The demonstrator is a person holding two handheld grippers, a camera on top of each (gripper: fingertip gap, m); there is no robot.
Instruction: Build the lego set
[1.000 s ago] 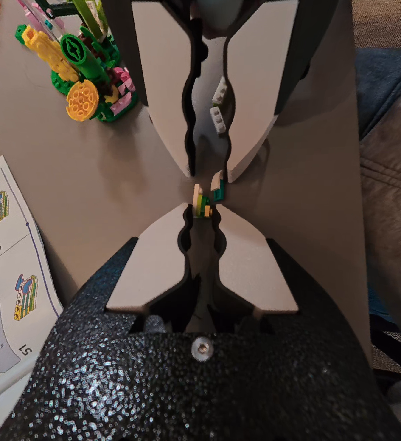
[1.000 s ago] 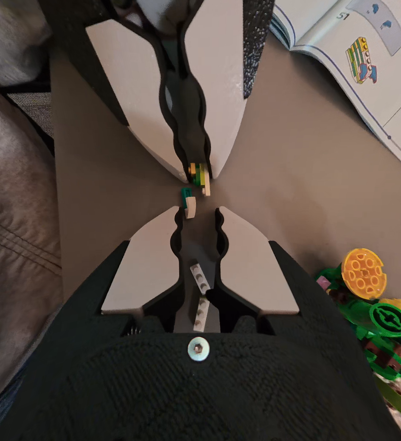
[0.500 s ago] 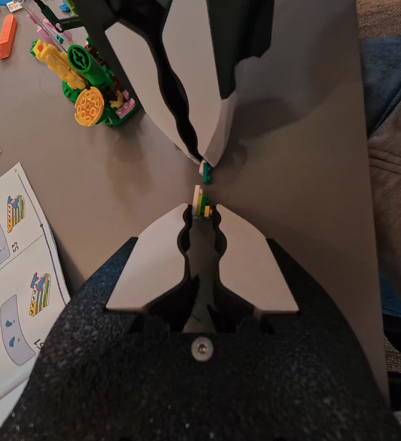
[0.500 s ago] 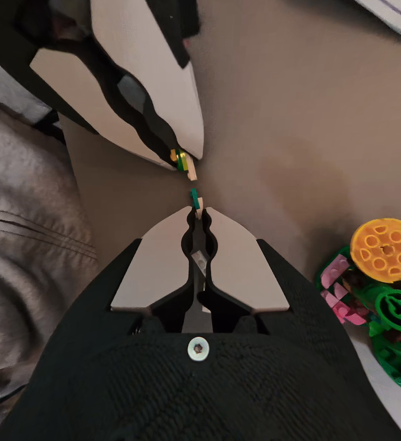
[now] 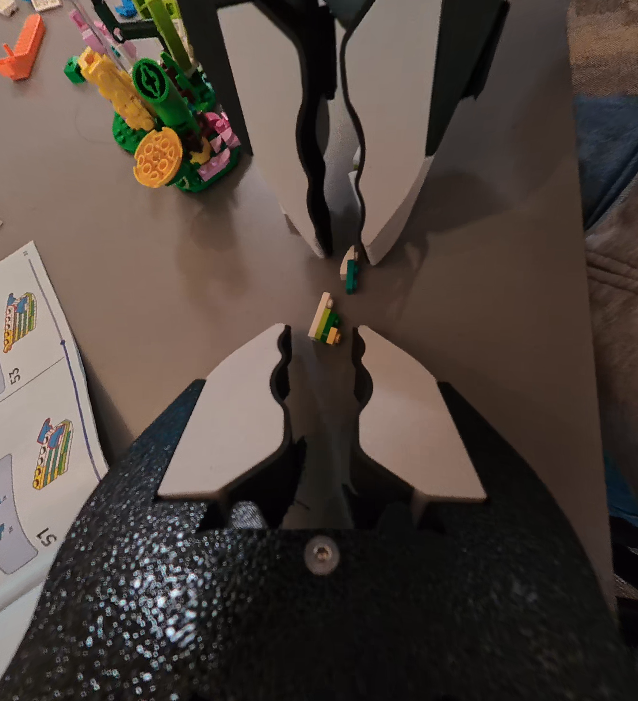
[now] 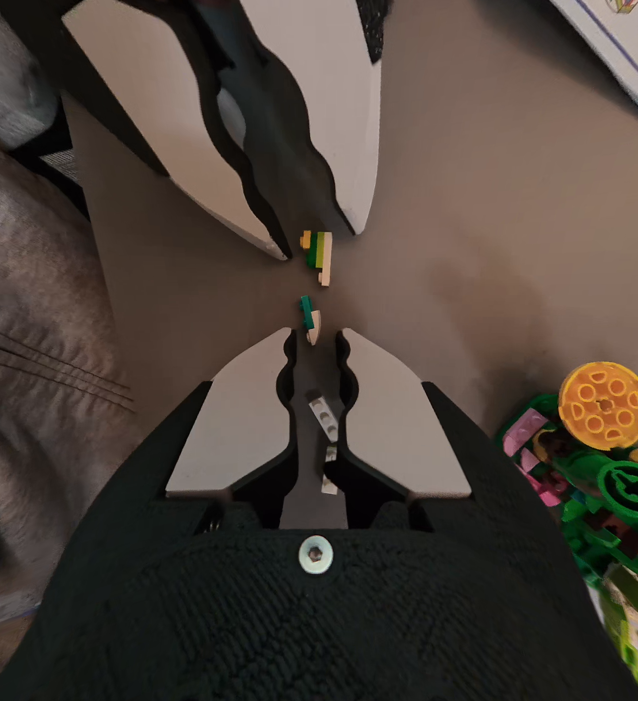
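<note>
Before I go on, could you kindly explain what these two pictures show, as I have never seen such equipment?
A person holds two hand-held grippers, each a two-fingered tong with a camera looking along its fingers. One picture comes from the left hand-held gripper, the other from the right hand-held gripper; they point at each other, so each also shows the other's pale fingers at the top. Both stand open and hold nothing. On the grey table between them lie two small brick assemblies: a cream, lime, green and yellow stack by the left tips, and a teal plate with a cream curved piece by the right tips, touched by neither. Nearby are a brick flower model, an open instruction booklet and loose white bricks.
</note>
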